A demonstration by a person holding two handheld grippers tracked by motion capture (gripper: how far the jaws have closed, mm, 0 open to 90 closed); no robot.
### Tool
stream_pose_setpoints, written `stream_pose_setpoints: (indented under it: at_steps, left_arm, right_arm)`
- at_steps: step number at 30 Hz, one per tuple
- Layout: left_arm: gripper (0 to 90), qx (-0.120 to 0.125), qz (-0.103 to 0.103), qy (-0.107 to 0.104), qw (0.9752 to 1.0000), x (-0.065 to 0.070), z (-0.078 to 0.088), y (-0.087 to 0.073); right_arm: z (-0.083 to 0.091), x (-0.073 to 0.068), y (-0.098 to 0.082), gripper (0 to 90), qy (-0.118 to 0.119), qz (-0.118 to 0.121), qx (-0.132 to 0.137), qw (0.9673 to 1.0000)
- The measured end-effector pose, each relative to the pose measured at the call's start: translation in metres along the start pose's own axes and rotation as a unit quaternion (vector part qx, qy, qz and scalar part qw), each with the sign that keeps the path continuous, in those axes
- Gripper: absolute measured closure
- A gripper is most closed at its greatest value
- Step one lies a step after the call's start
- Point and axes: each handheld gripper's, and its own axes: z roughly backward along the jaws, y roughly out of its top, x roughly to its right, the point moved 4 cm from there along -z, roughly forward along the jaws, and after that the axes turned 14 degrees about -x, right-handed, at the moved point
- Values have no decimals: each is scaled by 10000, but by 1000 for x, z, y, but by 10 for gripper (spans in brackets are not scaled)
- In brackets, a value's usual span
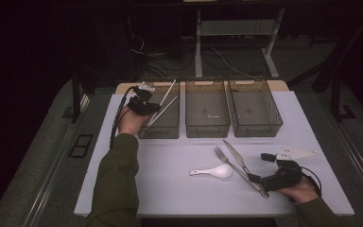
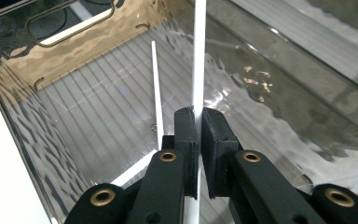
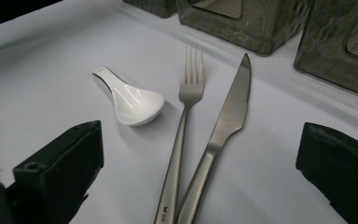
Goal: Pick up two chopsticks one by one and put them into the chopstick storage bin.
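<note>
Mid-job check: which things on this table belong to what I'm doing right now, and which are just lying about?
In the job:
- left gripper, jaws shut on one white chopstick
- second white chopstick, leaning inside the bin
- leftmost clear grey plastic bin

Lying about:
- white ceramic spoon
- steel fork
- steel knife
- middle bin and right bin
- right gripper, jaws open

Olive-green sleeves, black claws with brass-ringed screws.

The held chopstick runs off the top edge of the left gripper view, its lower end hidden behind the jaws. In the right gripper view, fork and knife handles are cut off at the bottom; the bins are cropped at the top
</note>
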Motion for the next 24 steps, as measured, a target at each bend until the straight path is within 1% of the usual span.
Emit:
stream_pose_setpoints:
  at_steps: [2,6,8,9,12,14,19,22,24]
  left_arm:
    - [840,-62,63,86,9999,0,-4,1]
    - [836,-142,250,111,9995,-1,-11,1]
    - [834,-189,312,116,9993,-1,-14,1]
    - [832,-227,317,161,9991,-1,-14,1]
    - [823,-247,379,195,9988,-2,-14,2]
    - [783,-261,416,198,9986,-3,-14,1]
    - [717,-235,396,208,9987,-2,-13,0]
    - [674,-170,400,162,9989,-1,-12,0]
    - [641,-97,429,74,9990,0,-10,-1]
  right_arm:
    - [0,0,0,8,3,4,-3,10000]
    - [0,0,0,7,6,9,-4,10000]
    - [0,0,0,8,8,15,2,10000]
    - [0,0,0,8,9,18,3,10000]
    - [0,-1,0,8,13,16,-4,10000]
    - [0,-1,0,8,11,29,-3,10000]
    - [1,-1,0,8,11,37,5,10000]
    - [1,-1,0,8,8,33,6,10000]
    - [1,-1,0,8,10,33,7,10000]
